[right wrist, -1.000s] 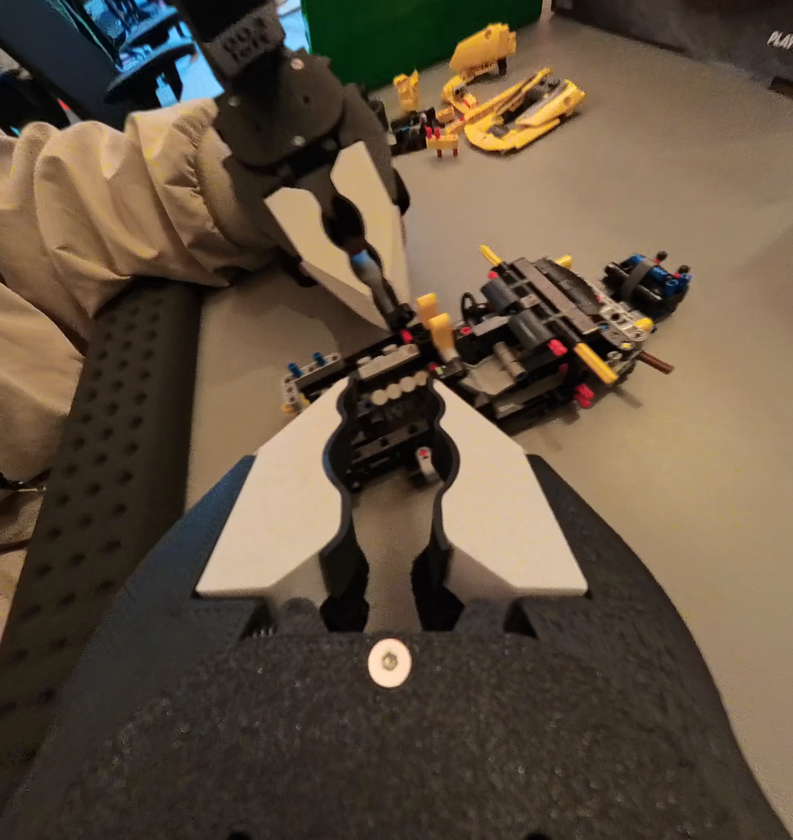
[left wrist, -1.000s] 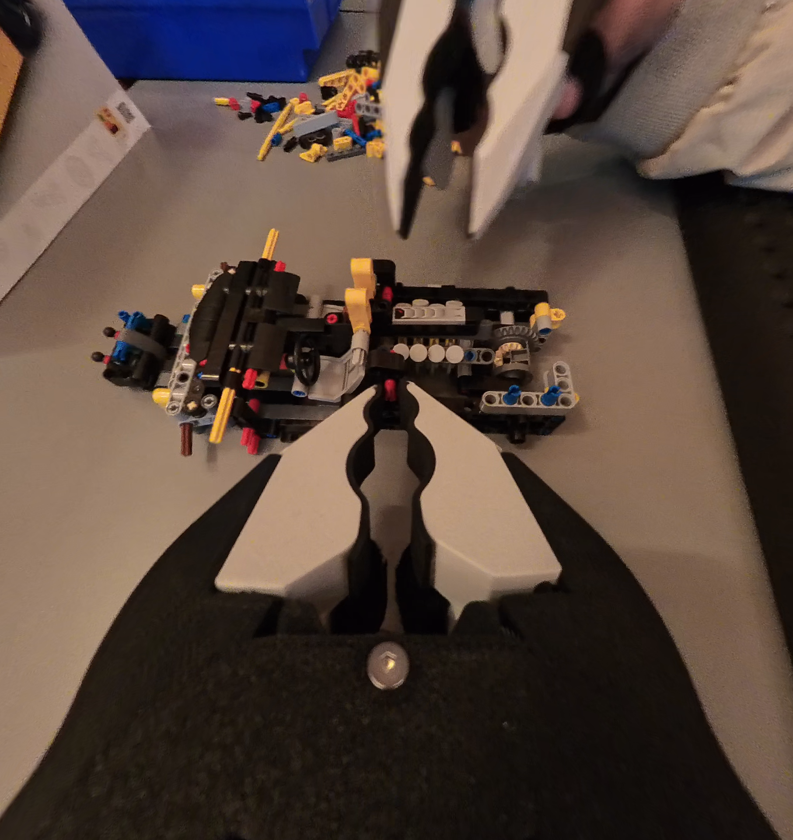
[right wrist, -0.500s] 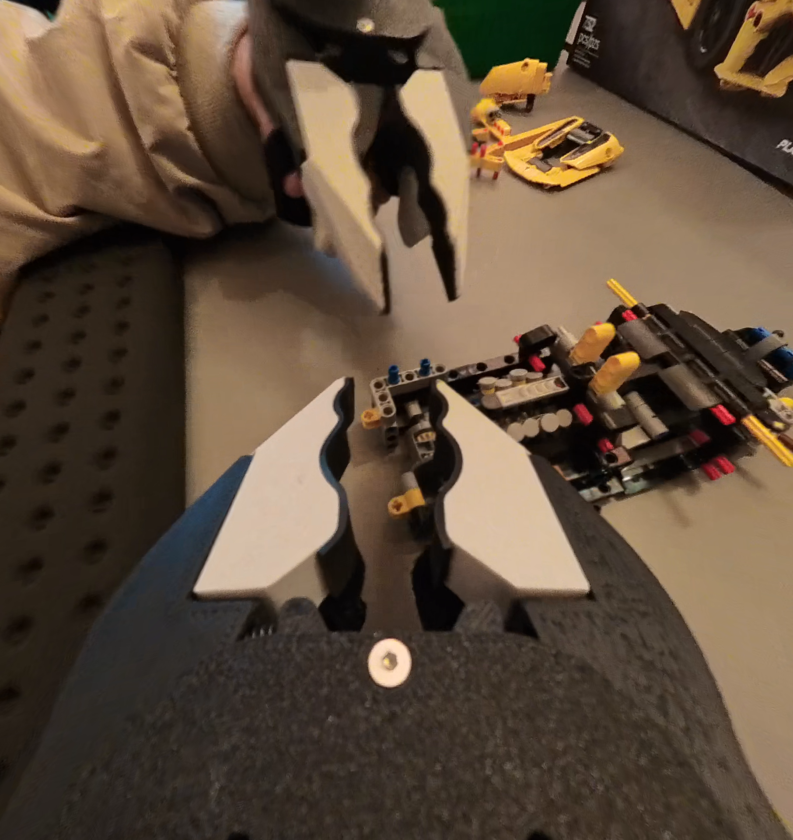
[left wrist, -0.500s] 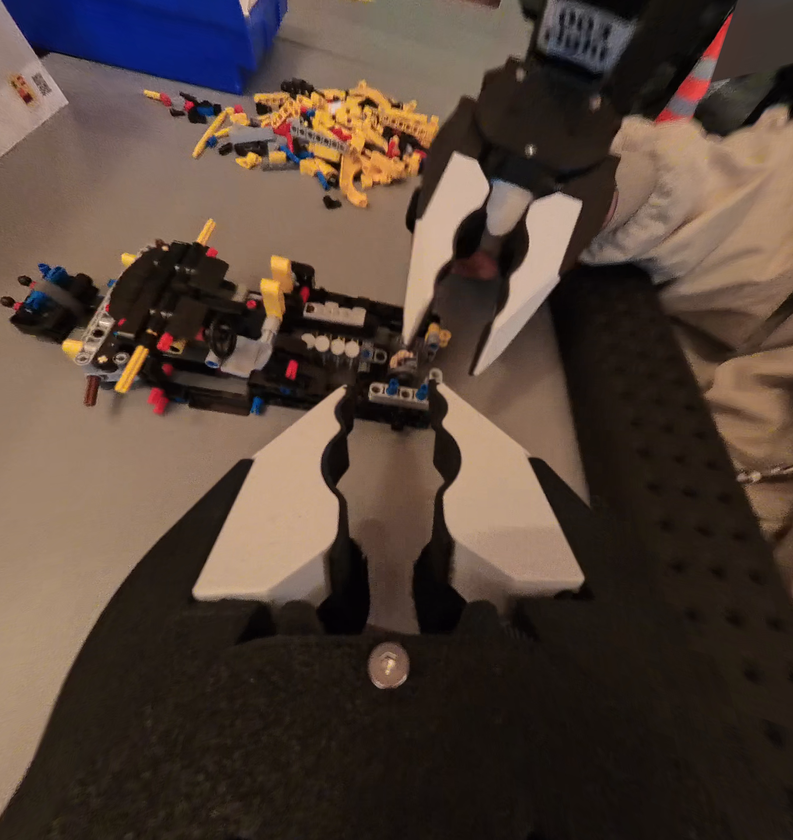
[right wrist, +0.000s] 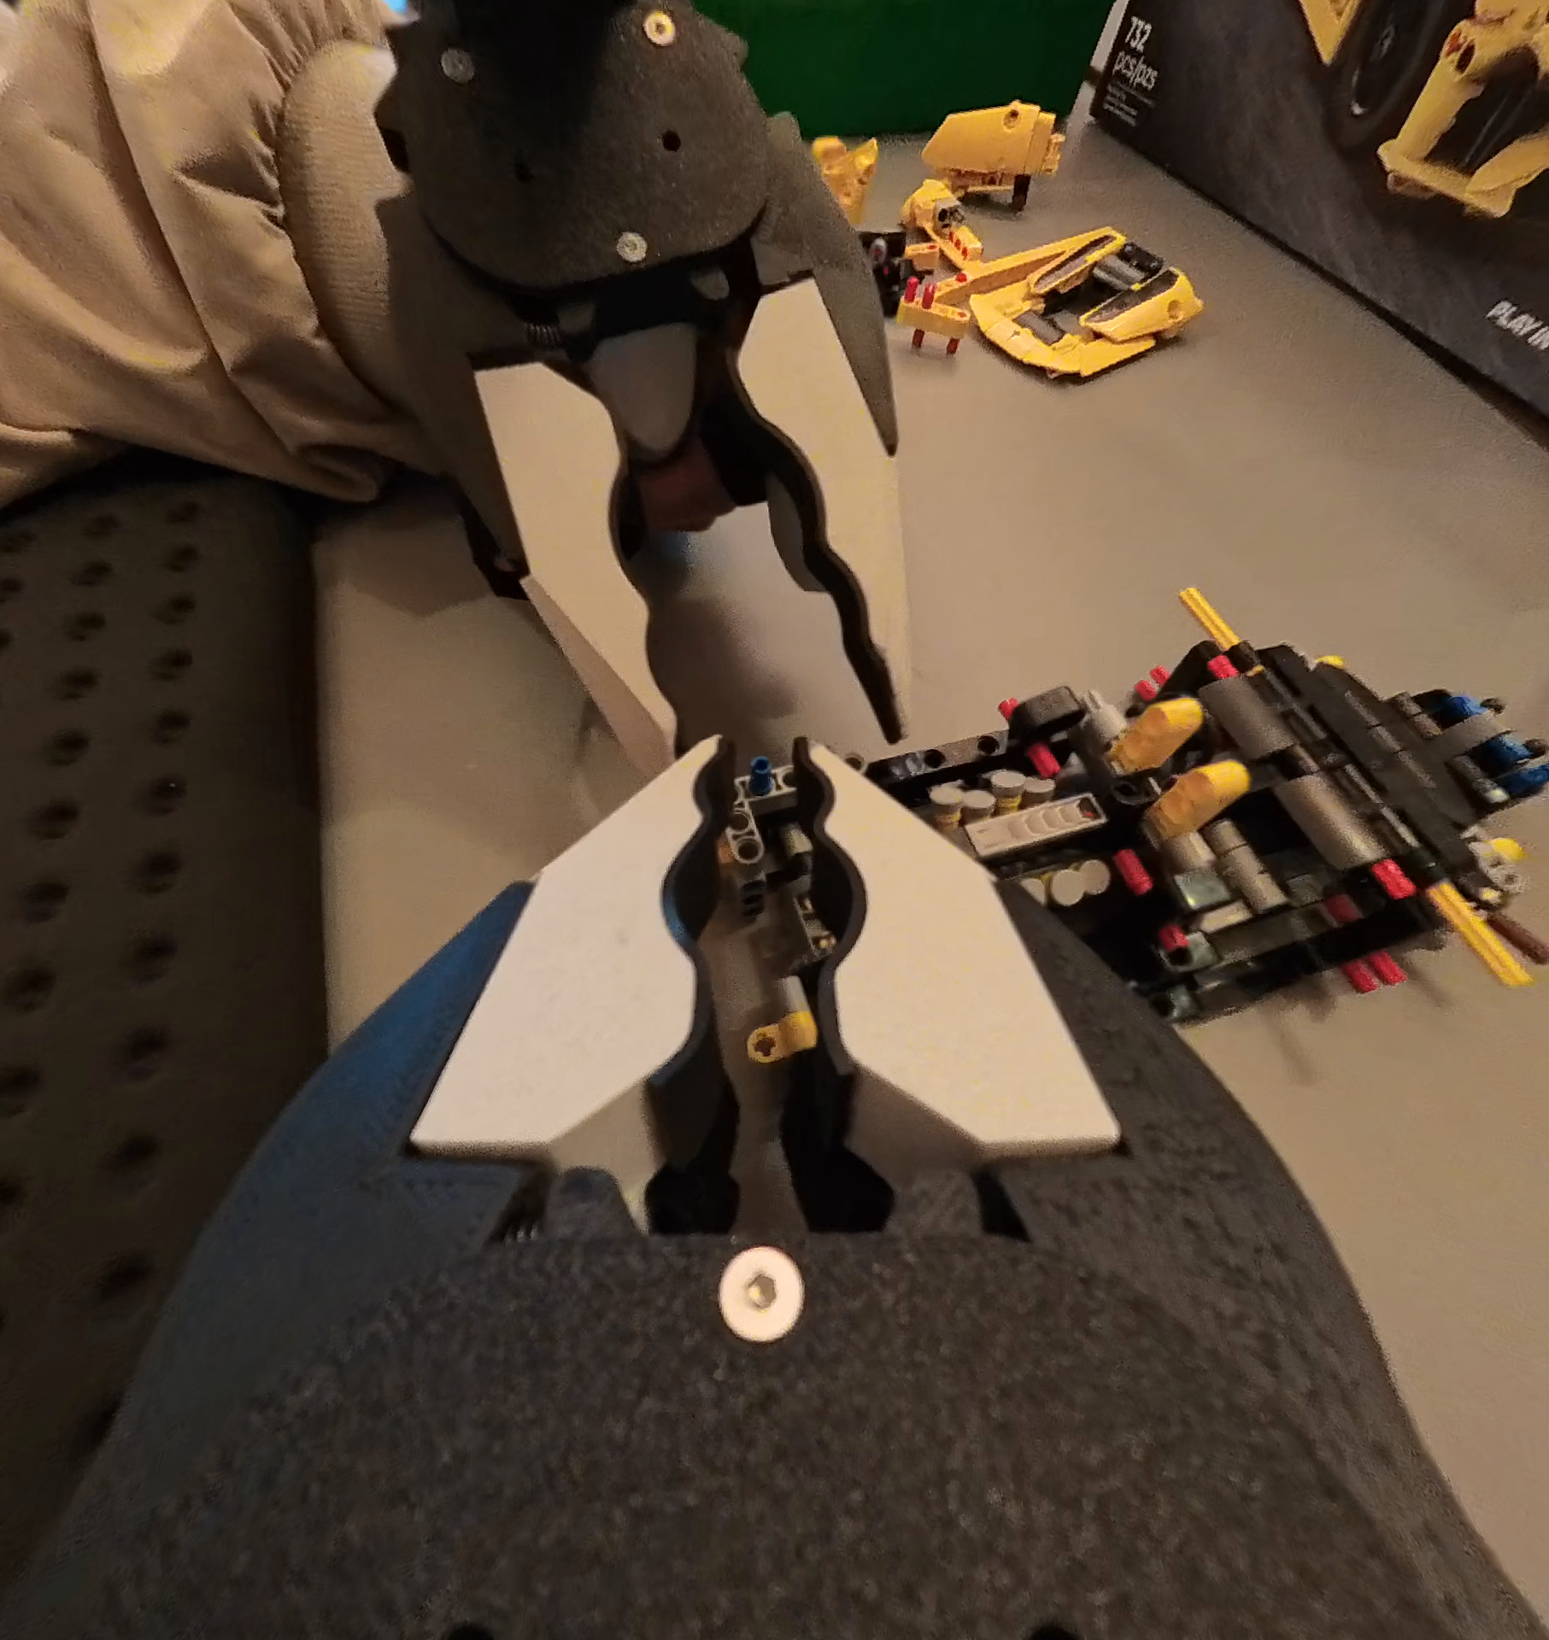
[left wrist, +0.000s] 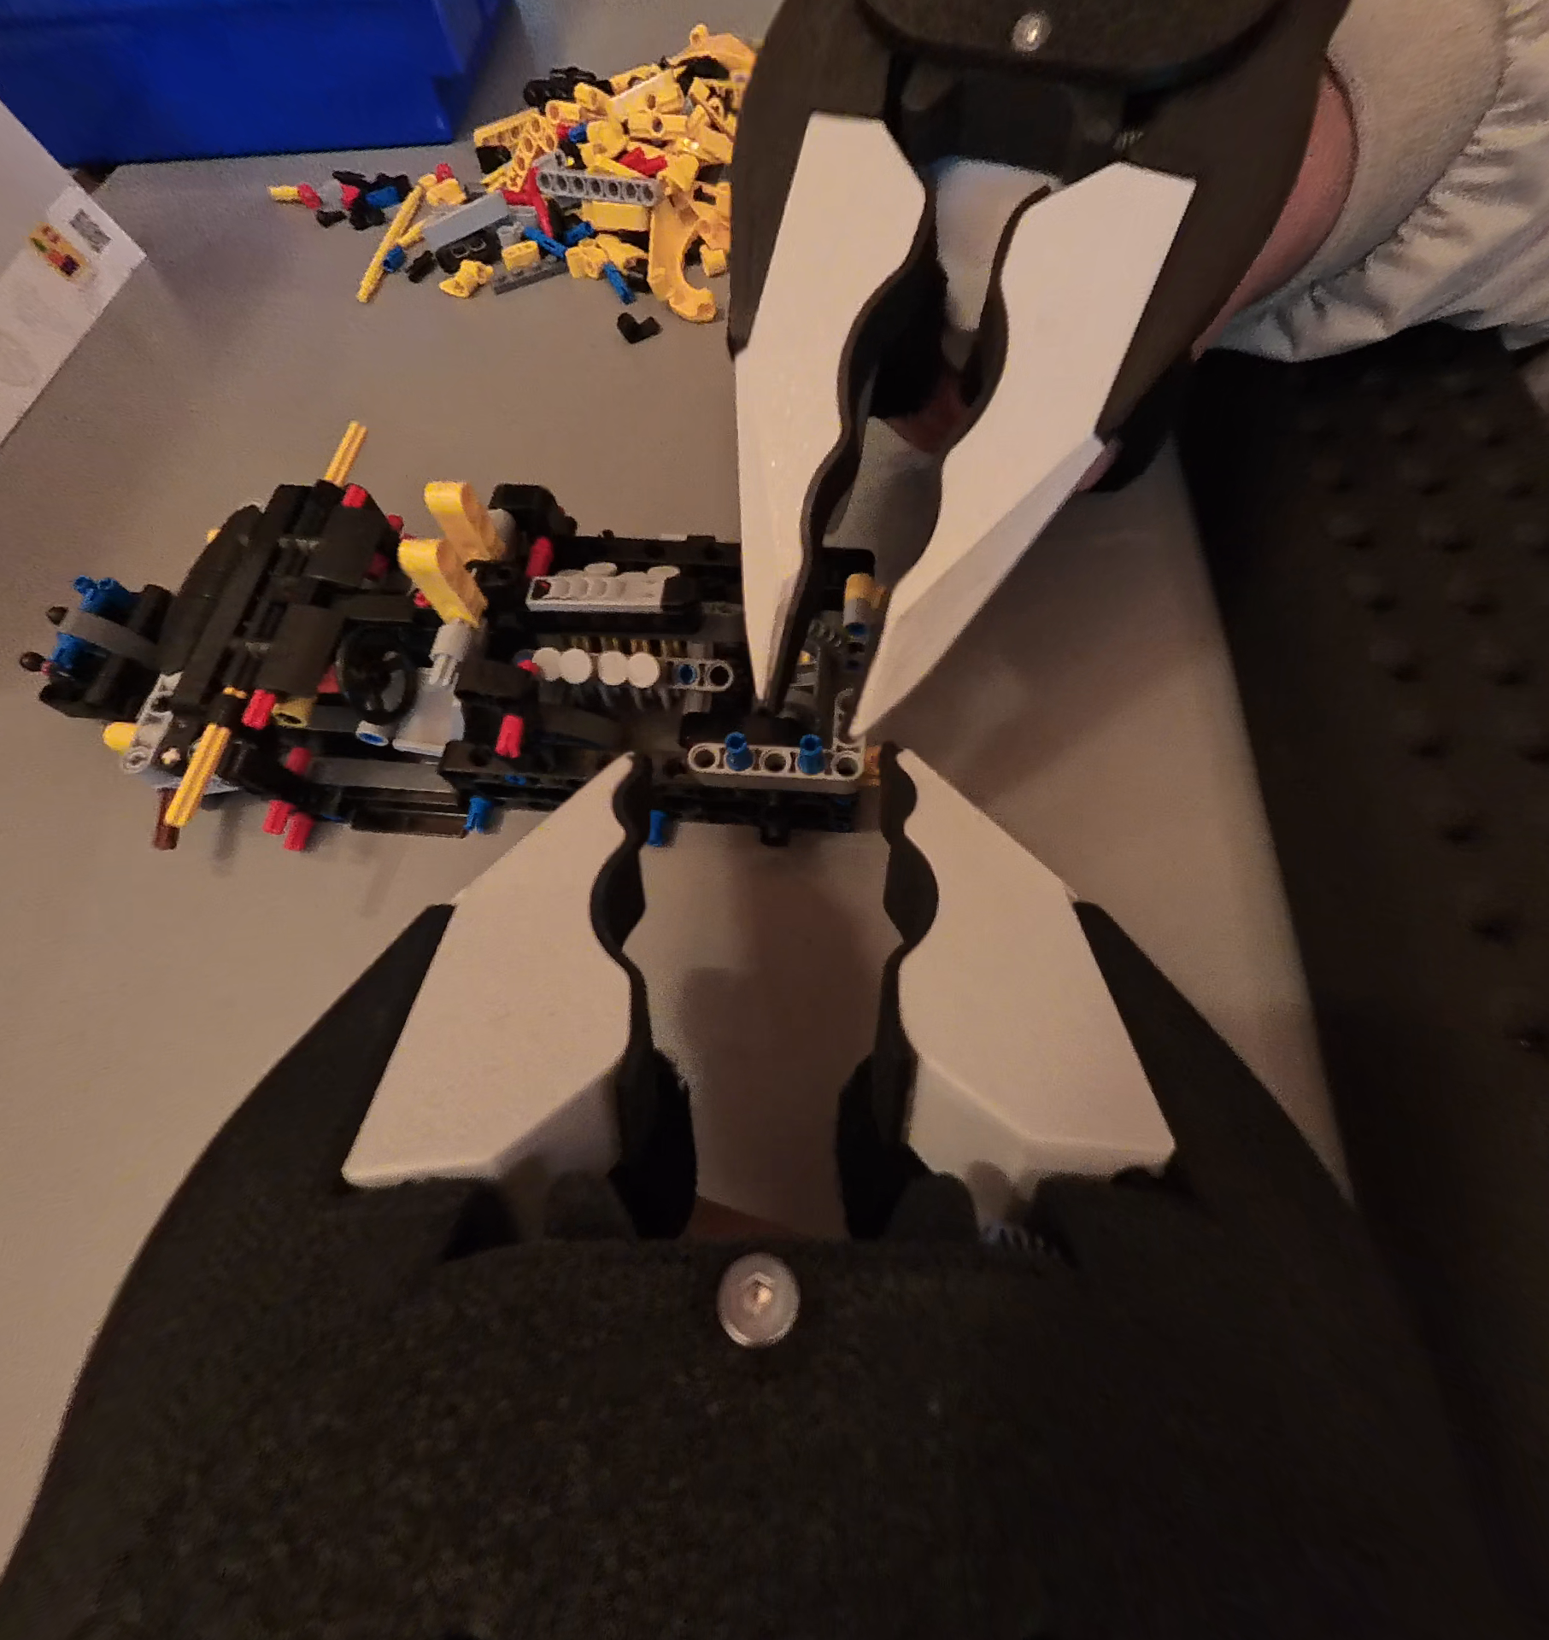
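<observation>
Now we had both tools at the tail end of the half-built model car (left wrist: 327, 621), which lay flat on the grey surface (left wrist: 220, 1021) near its padded black edge. The right tool (right wrist: 762, 745) had narrowed since half a second before; it was clenched on the grey beams at the car's tail, a small yellow connector showing between its fingers. The left tool (left wrist: 763, 763) had swung in low from the other side and stood released, jaws wide, tips just beside the grey beam with blue pins. The pile of loose pieces (left wrist: 611, 204) lay well apart.
</observation>
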Tool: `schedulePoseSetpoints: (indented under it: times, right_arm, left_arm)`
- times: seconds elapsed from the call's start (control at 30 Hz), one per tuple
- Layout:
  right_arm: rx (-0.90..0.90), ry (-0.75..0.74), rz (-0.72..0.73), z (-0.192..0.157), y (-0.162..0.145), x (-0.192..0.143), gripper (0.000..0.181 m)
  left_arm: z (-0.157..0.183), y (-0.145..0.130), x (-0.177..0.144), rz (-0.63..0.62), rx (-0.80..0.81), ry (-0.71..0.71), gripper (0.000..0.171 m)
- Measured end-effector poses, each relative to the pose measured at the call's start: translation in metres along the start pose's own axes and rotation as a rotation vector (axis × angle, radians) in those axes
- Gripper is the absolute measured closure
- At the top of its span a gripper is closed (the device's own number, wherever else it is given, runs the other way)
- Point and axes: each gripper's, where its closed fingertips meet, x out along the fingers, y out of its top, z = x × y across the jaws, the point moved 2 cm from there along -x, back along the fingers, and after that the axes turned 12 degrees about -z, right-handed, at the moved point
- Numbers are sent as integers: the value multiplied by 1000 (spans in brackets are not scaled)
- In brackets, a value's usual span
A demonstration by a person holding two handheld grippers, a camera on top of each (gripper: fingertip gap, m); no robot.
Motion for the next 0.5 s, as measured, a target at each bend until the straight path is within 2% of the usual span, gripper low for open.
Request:
schedulePoseSetpoints:
  times: [0.13, 0.17, 0.3, 0.5]
  right_arm:
    - [-8, -59, -96, 1, -4, 6, 174]
    - [11, -37, -89, -1, -3, 6, 179]
    - [36, -9, -93, -1, -4, 5, 178]
    - [20, -29, -105, 0, -5, 4, 176]
  left_arm:
    - [1, -1, 7, -11, 18, 11, 120]
    - [0, 1, 8, -3, 18, 24, 121]
    - [2, 3, 11, -8, 28, 12, 130]
    - [2, 3, 12, -10, 27, 8, 130]
